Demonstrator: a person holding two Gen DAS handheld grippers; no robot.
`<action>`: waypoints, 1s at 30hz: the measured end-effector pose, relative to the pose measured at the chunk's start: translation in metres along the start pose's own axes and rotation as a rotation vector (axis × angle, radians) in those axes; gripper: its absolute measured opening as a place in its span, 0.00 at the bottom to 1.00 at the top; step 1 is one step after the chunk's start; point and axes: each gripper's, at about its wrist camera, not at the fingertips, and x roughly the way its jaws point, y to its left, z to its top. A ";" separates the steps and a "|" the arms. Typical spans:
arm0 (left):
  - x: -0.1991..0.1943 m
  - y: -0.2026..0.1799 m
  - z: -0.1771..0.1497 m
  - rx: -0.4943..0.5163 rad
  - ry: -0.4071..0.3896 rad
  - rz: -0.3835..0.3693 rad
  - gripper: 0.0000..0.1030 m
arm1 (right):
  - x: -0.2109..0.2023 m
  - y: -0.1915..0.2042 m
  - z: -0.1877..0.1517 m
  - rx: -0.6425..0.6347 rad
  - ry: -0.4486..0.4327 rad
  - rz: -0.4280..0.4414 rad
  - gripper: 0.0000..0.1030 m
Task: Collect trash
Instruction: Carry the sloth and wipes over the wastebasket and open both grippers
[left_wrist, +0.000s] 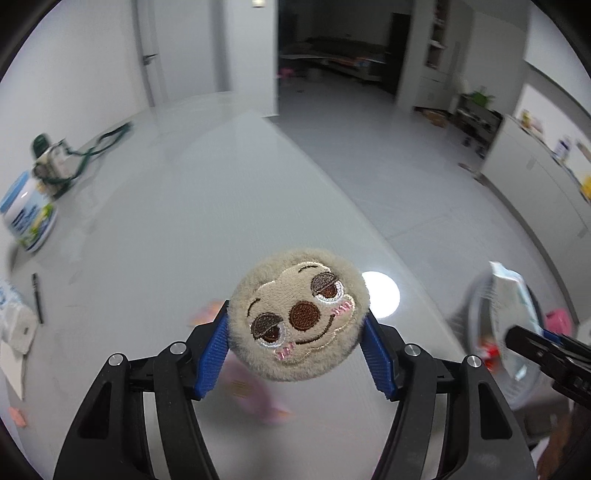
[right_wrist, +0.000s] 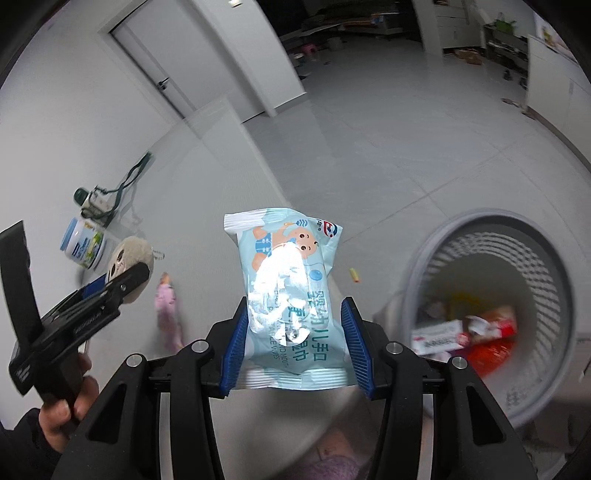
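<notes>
My left gripper is shut on a round beige plush sloth face and holds it above the white table. It also shows at the left of the right wrist view, with the plush between its fingers. My right gripper is shut on a light blue baby wipes pack, held upright above the table's edge. The grey slatted waste basket stands on the floor to the right, with red and white wrappers inside. In the left wrist view the pack is over the basket.
A pink wrapper lies on the table under the left gripper. A blue-lidded jar, a green-capped bottle with a strap, a pen and white papers sit at the table's left. A small yellow scrap lies on the floor.
</notes>
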 end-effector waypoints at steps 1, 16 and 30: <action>-0.002 -0.015 -0.002 0.015 0.002 -0.020 0.61 | -0.009 -0.012 -0.003 0.010 -0.006 -0.017 0.46; 0.011 -0.204 -0.021 0.210 0.070 -0.194 0.61 | -0.066 -0.165 -0.033 0.194 -0.018 -0.149 0.46; 0.027 -0.266 -0.020 0.229 0.112 -0.155 0.65 | -0.061 -0.214 -0.036 0.208 0.018 -0.122 0.46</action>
